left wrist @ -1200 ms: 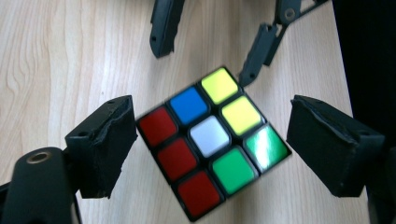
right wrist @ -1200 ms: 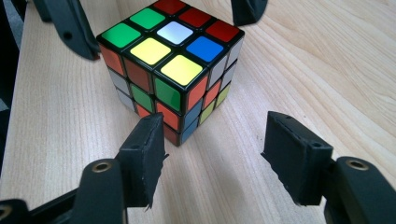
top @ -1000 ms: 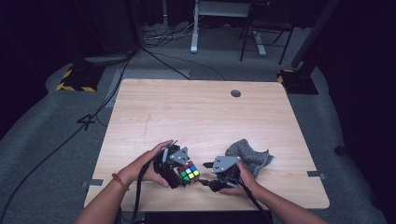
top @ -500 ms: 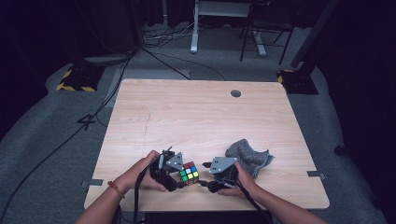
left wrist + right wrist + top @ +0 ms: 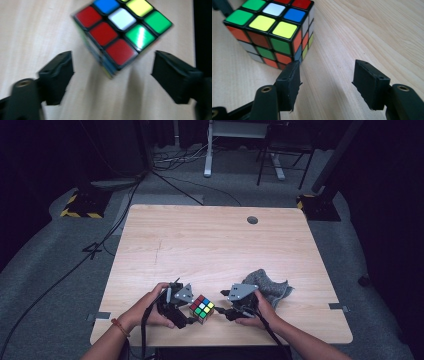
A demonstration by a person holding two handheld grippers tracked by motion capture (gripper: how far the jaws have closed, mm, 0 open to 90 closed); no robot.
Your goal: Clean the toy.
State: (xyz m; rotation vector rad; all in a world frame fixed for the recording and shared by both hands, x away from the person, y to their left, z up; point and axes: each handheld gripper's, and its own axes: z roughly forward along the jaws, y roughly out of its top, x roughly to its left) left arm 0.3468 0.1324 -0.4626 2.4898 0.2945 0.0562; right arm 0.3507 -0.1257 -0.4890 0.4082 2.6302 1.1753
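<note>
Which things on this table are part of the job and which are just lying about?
In the job:
- puzzle cube
- left hand-held gripper, open
- right hand-held gripper, open

Lying about:
- grey cloth
- cable hole cover

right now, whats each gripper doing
left gripper: open, jaws just opened, cube ahead of them, not gripped
right gripper: open, holding nothing, cube beside its jaw

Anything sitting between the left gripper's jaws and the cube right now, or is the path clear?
Nothing visible blocks it. In the left gripper view the cube lies just ahead of the left gripper, with bare table between its open jaws, which have just been opening. The grey cloth lies off behind the right gripper.
</note>
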